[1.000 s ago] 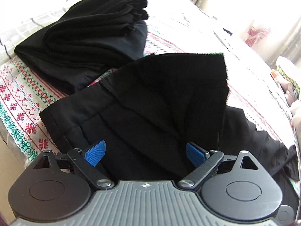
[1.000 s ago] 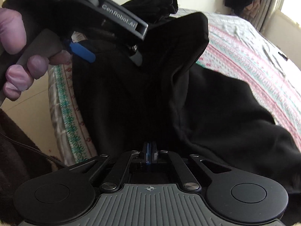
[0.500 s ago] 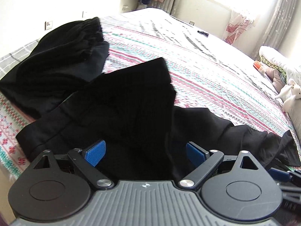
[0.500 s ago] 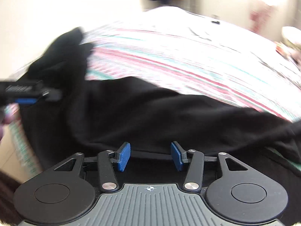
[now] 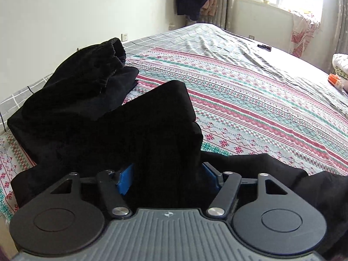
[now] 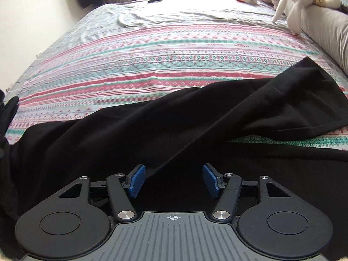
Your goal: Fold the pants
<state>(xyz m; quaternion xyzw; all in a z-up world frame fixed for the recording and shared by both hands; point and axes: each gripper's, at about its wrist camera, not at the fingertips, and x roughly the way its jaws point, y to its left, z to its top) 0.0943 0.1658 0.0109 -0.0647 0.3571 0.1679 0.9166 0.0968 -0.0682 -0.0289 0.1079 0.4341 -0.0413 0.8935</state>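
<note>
Black pants [image 5: 165, 126] lie on the patterned bedspread [image 5: 250, 100] near the bed's near edge. In the left wrist view a raised fold of them stands between the blue pads of my left gripper [image 5: 168, 179], whose jaws are wide apart around the cloth, not pinching it. In the right wrist view the pants [image 6: 174, 126] stretch left to right, one leg end reaching toward the right. My right gripper [image 6: 173, 181] is open and empty just above the black cloth.
A pile of other black garments [image 5: 76, 82] lies at the bed's left corner. A stuffed rabbit [image 6: 293, 2] and pillows sit at the far right. A small dark object [image 5: 264, 47] lies on the grey sheet. Clothes hang by the window.
My right gripper let go of the pants, opened and swung right toward the leg ends. The left gripper stayed open and tilted up, the fold now sitting between its pads.
</note>
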